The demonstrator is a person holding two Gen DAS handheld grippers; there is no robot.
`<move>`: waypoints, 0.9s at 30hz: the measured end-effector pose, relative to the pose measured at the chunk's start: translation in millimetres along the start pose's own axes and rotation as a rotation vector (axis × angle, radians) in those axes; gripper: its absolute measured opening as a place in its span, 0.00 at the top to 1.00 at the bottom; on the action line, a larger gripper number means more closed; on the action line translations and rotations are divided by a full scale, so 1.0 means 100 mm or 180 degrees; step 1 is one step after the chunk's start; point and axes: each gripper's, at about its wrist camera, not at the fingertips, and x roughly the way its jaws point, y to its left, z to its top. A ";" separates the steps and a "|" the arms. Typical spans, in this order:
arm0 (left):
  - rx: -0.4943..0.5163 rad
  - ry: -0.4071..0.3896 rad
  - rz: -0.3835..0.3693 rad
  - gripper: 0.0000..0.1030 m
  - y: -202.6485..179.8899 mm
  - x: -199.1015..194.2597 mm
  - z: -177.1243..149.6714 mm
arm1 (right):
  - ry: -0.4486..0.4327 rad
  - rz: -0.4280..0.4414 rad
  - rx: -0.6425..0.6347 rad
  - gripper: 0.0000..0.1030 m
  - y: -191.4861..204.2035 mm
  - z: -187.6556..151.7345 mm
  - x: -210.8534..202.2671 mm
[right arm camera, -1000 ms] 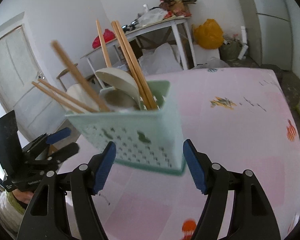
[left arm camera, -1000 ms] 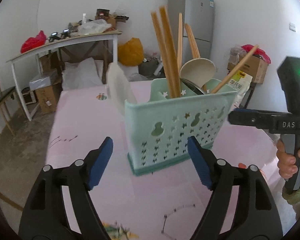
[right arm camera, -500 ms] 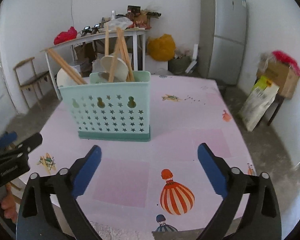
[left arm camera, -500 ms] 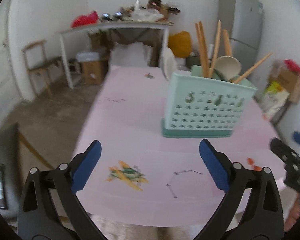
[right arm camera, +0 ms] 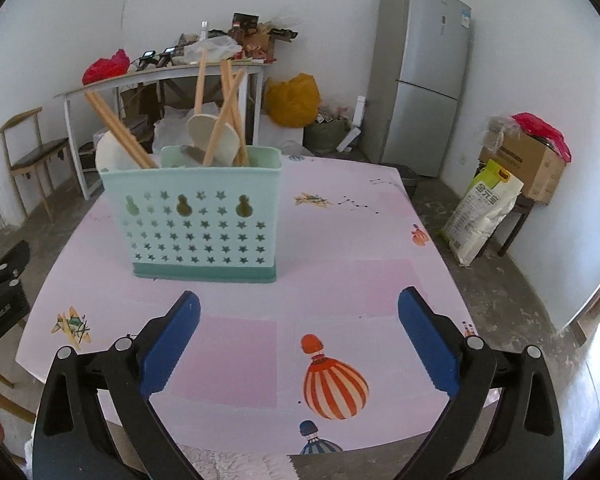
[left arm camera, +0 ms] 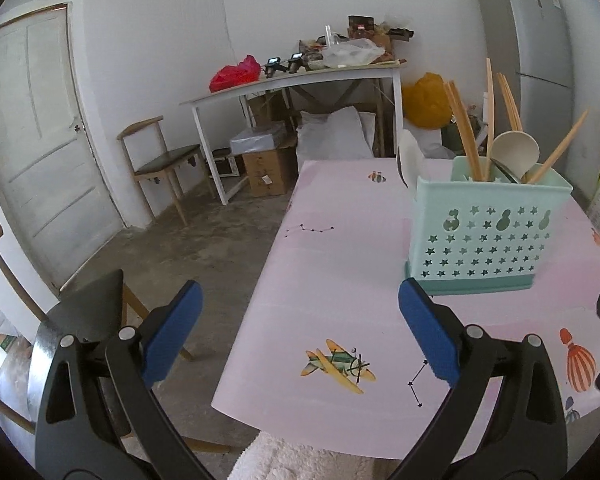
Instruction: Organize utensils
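Both grippers, left and right, stand spread wide and empty, touching nothing, above the near part of the pink table. One mint caddy stands upright on that table ahead of them, apart from both, its long side facing the right gripper. From it, chopsticks stick up and lean outward; their number is unclear. One pale spoon stands bowl-up among them.

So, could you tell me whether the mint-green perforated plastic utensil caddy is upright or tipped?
Upright: the mint-green perforated plastic utensil caddy rests flat on its base on the pink table.
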 end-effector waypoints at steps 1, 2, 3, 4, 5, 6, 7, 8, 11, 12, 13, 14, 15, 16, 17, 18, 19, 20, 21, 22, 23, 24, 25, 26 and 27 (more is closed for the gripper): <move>0.0014 -0.0026 0.0009 0.08 0.00 -0.02 0.00 | 0.0003 -0.0016 0.0024 0.06 -0.03 0.01 0.00; 0.0027 -0.0045 0.0012 0.08 0.00 -0.05 0.00 | 0.0003 -0.0025 0.0041 0.06 -0.05 0.01 0.00; 0.0043 -0.0062 0.0025 0.08 0.01 -0.06 -0.02 | 0.0003 -0.0035 0.0064 0.06 -0.07 0.01 0.00; 0.0056 -0.0081 0.0041 0.08 0.01 -0.08 -0.02 | 0.0009 -0.0040 0.0079 0.06 -0.09 0.02 0.01; 0.0059 -0.0089 0.0043 0.08 -0.01 -0.09 -0.01 | 0.0022 -0.0042 0.0105 0.06 -0.11 0.01 0.01; 0.0060 -0.0093 0.0048 0.08 -0.01 -0.10 -0.01 | 0.0030 -0.0034 0.0125 0.06 -0.12 0.02 0.02; 0.0061 -0.0089 0.0051 0.08 -0.01 -0.11 -0.01 | 0.0035 -0.0024 0.0140 0.06 -0.14 0.02 0.02; 0.0063 -0.0083 0.0043 0.08 -0.01 -0.12 -0.01 | 0.0045 -0.0014 0.0153 0.06 -0.15 0.01 0.03; 0.0059 -0.0085 0.0028 0.08 -0.02 -0.13 -0.02 | 0.0061 -0.0013 0.0162 0.06 -0.15 0.01 0.03; 0.0053 -0.0083 0.0028 0.08 -0.02 -0.12 -0.02 | 0.0060 -0.0010 0.0159 0.06 -0.15 0.01 0.03; 0.0051 -0.0077 0.0026 0.08 -0.02 -0.12 -0.02 | 0.0056 -0.0002 0.0151 0.06 -0.14 0.01 0.03; 0.0040 -0.0055 0.0007 0.08 -0.02 -0.12 -0.03 | 0.0052 0.0003 0.0145 0.06 -0.13 0.02 0.03; 0.0034 -0.0029 -0.0011 0.08 -0.03 -0.11 -0.03 | 0.0047 0.0006 0.0137 0.06 -0.13 0.02 0.03; 0.0031 -0.0005 -0.0024 0.08 -0.03 -0.10 -0.03 | 0.0043 0.0006 0.0128 0.06 -0.12 0.01 0.02; 0.0031 0.0017 -0.0030 0.08 -0.04 -0.09 -0.03 | 0.0042 0.0005 0.0120 0.06 -0.11 0.01 0.03; 0.0037 0.0025 -0.0023 0.08 -0.05 -0.10 -0.03 | 0.0044 0.0007 0.0108 0.06 -0.10 0.01 0.03; 0.0046 0.0024 -0.0019 0.08 -0.06 -0.10 -0.04 | 0.0054 0.0014 0.0101 0.06 -0.10 0.00 0.04; 0.0057 0.0023 -0.0014 0.08 -0.07 -0.11 -0.05 | 0.0067 0.0018 0.0100 0.06 -0.10 0.00 0.04; 0.0062 0.0027 -0.0011 0.08 -0.08 -0.11 -0.06 | 0.0084 0.0020 0.0101 0.06 -0.10 0.00 0.05; 0.0066 0.0031 -0.0015 0.08 -0.09 -0.11 -0.06 | 0.0093 0.0019 0.0101 0.06 -0.10 -0.01 0.05; 0.0066 0.0036 -0.0019 0.08 -0.10 -0.09 -0.05 | 0.0102 0.0020 0.0100 0.06 -0.09 -0.01 0.06; 0.0065 0.0041 -0.0023 0.08 -0.10 -0.10 -0.05 | 0.0105 0.0020 0.0096 0.06 -0.09 -0.01 0.06; 0.0064 0.0049 -0.0027 0.08 -0.11 -0.10 -0.06 | 0.0105 0.0021 0.0093 0.06 -0.09 -0.01 0.06; 0.0063 0.0056 -0.0028 0.08 -0.10 -0.10 -0.06 | 0.0104 0.0022 0.0091 0.06 -0.09 -0.02 0.06; 0.0064 0.0067 -0.0036 0.08 -0.11 -0.10 -0.06 | 0.0102 0.0023 0.0090 0.06 -0.09 -0.02 0.06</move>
